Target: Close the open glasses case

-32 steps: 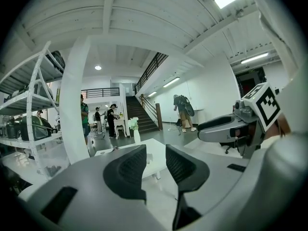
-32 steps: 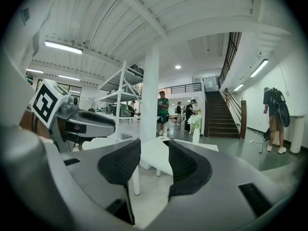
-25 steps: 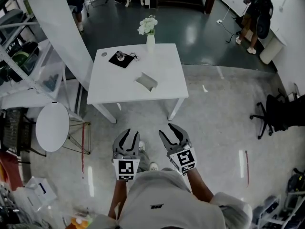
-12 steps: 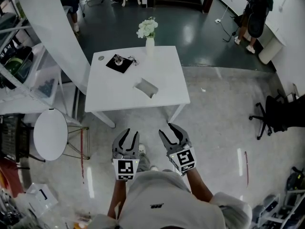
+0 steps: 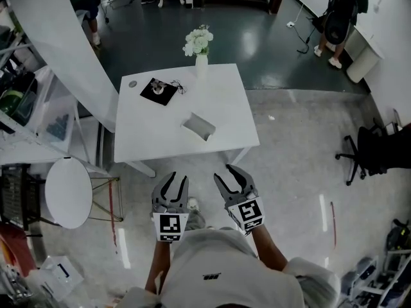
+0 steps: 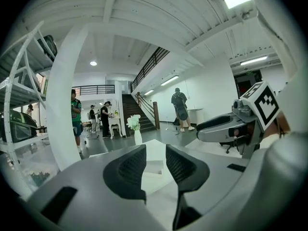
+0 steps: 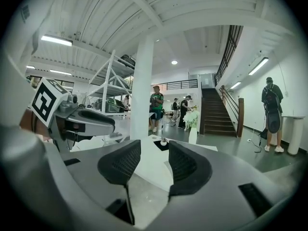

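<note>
Head view | open grey glasses case [image 5: 198, 126] lies mid white square bench [image 5: 154, 127], well ahead | left tongs [image 5: 174, 180], right tongs [image 5: 226, 176] both spread, empty | risk: hasty reach could shove case off bench

White table [image 5: 231, 108] w/ glasses case [image 5: 198, 126] (open), flower vase [image 5: 201, 61], black mat [image 5: 158, 90].

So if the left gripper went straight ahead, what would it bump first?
Probably the white table: it shows between the left gripper's open, empty jaws, with nothing before it. The open glasses case lies further on. Depth is hard to judge.
</note>
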Demonstrator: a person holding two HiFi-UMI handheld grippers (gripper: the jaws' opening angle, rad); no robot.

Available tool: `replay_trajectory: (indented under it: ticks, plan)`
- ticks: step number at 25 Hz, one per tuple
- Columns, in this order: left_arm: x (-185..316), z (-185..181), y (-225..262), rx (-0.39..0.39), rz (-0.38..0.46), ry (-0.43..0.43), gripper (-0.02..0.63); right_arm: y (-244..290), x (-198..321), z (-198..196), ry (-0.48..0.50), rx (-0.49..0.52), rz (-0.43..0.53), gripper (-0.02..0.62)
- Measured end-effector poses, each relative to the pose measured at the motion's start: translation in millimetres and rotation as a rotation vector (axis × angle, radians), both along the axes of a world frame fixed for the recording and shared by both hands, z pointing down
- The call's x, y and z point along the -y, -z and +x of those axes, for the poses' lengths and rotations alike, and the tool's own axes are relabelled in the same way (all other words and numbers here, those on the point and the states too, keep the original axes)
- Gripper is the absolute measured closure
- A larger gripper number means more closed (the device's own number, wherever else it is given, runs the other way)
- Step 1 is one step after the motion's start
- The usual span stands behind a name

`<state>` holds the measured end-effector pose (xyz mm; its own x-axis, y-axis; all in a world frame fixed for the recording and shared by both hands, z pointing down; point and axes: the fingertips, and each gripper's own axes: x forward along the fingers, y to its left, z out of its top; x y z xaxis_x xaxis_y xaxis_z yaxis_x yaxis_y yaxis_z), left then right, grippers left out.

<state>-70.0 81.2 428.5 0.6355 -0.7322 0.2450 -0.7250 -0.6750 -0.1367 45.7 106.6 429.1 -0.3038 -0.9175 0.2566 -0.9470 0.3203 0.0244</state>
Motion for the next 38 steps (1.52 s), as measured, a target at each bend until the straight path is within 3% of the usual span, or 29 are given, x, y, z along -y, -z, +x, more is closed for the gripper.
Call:
replay_trajectory:
  ticks: [24,38]
  plan:
    - [124.1,-9.3,-5.0,-0.027,-0.005,-0.097,0.466,-11.3,112.1,-11.7,-0.082,-0.044,-0.013,0.411]
    - [172.0,1.2,-10.5,-0.024,-0.005,-0.121,0.466,-21.0,155.0,-0.4,-0.114,-0.045,-0.031,0.417]
